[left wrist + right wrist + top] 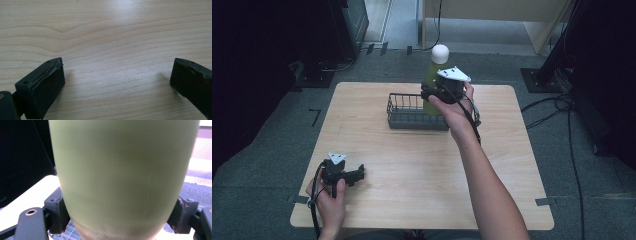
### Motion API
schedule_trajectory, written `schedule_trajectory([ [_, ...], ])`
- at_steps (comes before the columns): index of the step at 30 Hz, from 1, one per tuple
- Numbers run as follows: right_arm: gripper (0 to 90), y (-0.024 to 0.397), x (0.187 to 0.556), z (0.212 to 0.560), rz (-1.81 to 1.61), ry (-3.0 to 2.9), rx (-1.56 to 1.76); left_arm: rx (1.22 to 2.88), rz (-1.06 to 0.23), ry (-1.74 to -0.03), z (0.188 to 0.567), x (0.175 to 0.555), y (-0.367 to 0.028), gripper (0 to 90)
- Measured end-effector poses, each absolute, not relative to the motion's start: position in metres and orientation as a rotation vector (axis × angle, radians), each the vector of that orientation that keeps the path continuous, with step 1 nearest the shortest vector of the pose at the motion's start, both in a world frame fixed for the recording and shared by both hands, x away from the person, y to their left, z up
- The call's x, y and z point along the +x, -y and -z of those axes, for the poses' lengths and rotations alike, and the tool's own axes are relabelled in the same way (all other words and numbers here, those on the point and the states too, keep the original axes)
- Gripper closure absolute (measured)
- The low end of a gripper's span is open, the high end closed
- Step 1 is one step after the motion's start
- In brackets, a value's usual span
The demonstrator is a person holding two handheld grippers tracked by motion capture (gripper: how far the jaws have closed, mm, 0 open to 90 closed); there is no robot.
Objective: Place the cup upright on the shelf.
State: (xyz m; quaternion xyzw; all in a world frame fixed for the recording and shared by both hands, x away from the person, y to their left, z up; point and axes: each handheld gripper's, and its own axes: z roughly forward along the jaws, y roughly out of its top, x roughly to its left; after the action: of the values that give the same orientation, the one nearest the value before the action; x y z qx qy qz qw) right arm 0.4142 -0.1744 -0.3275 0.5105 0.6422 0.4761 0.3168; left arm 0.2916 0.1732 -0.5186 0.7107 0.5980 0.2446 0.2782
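Wood table [412, 165] lies bare under the left gripper [117, 75], jaws apart, idle, while the bottle [435, 75] is clamped upright by the right gripper [432, 95] above the basket [404, 117] ahead, seemingly for lowering in.

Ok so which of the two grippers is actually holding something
The right gripper, raised over the wire basket, is shut on the green bottle. The left gripper is open and empty on the table.

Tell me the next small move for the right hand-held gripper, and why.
Probably lower it: the right hand-held gripper is shut on the green bottle, which is upright over the wire basket, so easing it down would likely seat it inside.
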Motion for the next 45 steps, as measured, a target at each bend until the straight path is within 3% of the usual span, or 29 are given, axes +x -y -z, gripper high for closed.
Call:
schedule_trajectory([
  [14,20.3,0.169,0.447,0.347,-1.196,-1.708,1.386,1.910,-0.657,-1.604,0.518,0.292,-0.173,0.1],
  [40,20.1,0.167,0.457,0.384,-1.140,-1.754,1.419,1.906,-0.655,-1.605,0.519,0.292,-0.173,0.1],
  [45,16.6,0.169,0.458,0.385,-1.155,-1.780,1.443,1.907,-0.656,-1.605,0.519,0.292,-0.173,0.1],
])
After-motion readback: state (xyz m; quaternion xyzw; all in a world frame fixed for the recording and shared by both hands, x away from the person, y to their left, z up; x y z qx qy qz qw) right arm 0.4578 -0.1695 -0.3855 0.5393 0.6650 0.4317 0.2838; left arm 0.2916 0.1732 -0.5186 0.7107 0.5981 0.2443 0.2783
